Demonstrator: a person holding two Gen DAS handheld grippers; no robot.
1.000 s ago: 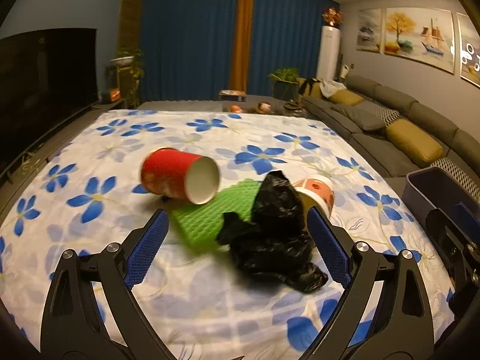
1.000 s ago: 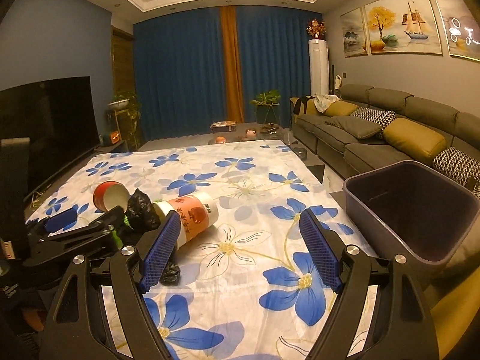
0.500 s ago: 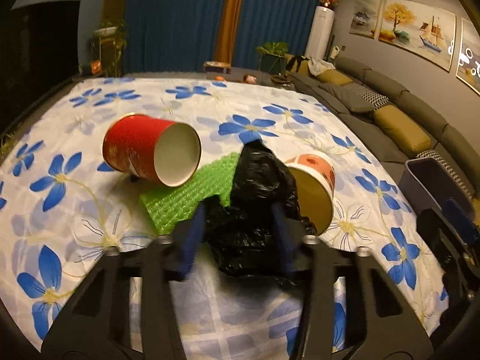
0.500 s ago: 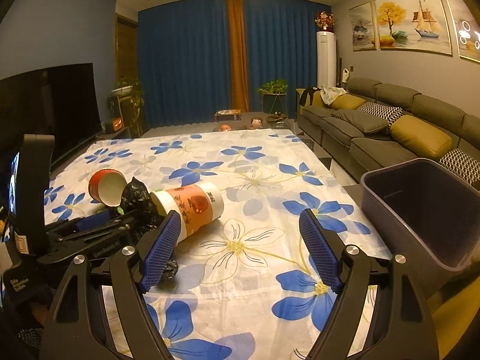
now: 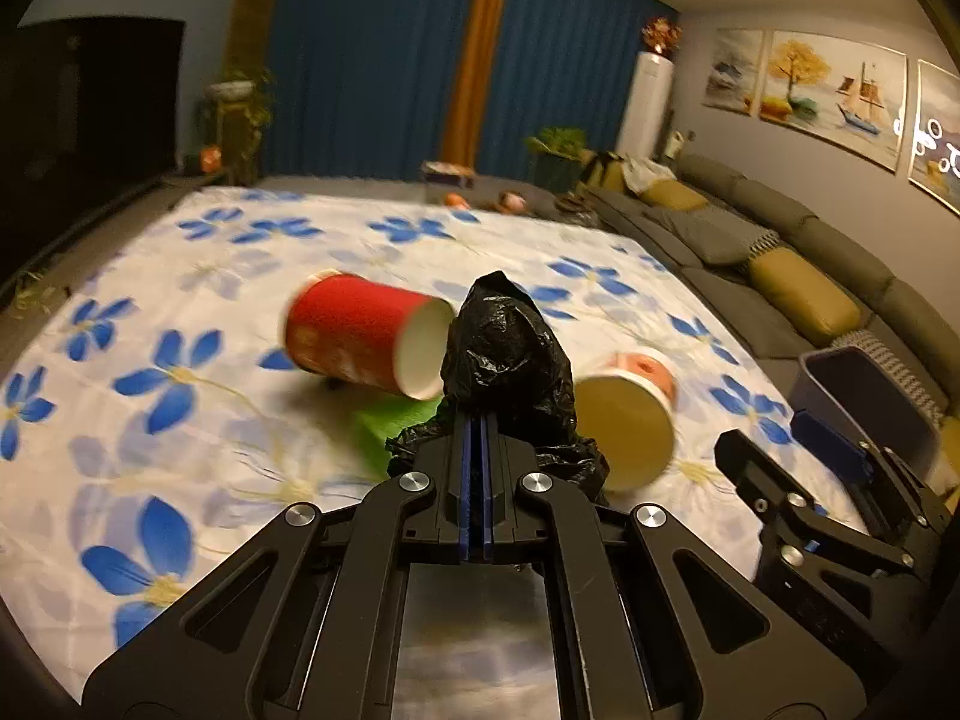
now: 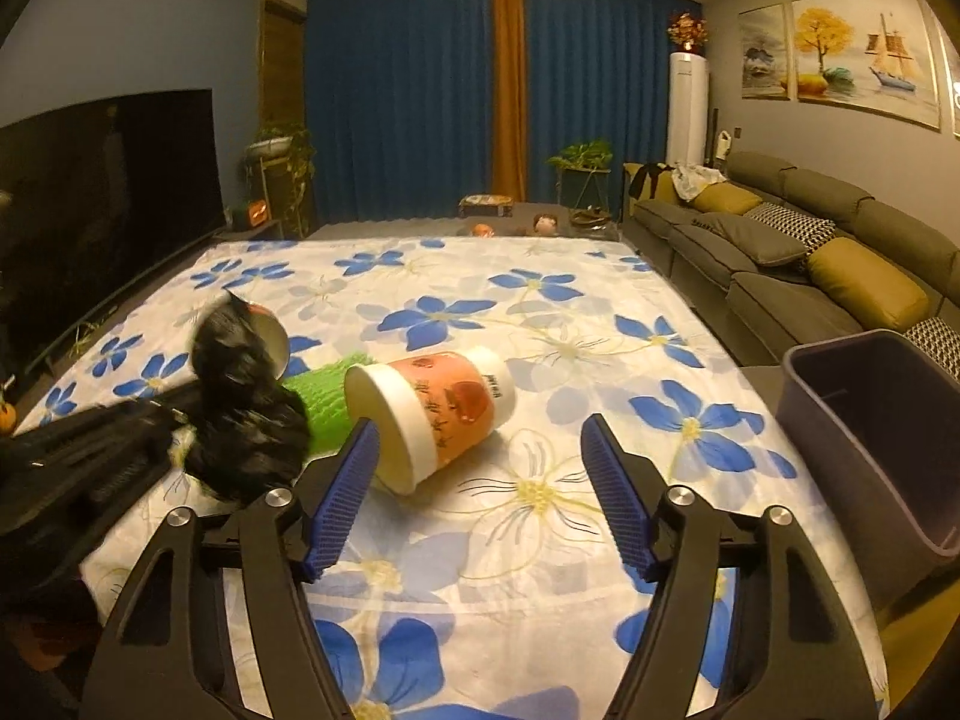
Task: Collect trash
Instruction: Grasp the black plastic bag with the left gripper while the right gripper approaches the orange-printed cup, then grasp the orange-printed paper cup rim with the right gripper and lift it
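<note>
The left gripper (image 5: 477,420) is pinching the black bag (image 5: 507,360) with its blue pads pressed together on the plastic, and the bag is bunching up above the fingertips. Under and beside the bag, a green mesh sheet (image 5: 390,426) is lying on the flowered cloth (image 5: 180,300). A red cup (image 5: 360,342) is lying on its side to the left of the bag, its mouth facing the bag, and the view of it is blurred.

The right gripper (image 6: 480,480) is closing, with its jaws still wide apart and nothing pressed between the pads. An orange cup (image 6: 444,408) is lying on its side just ahead of them, its open mouth near the left pad (image 6: 345,486), whether touching I cannot tell. The rest of the cup is angling away between the jaws' lines. A grey bin (image 6: 870,420) is standing off the cloth's right edge, beside the sofa (image 6: 810,264).
</note>
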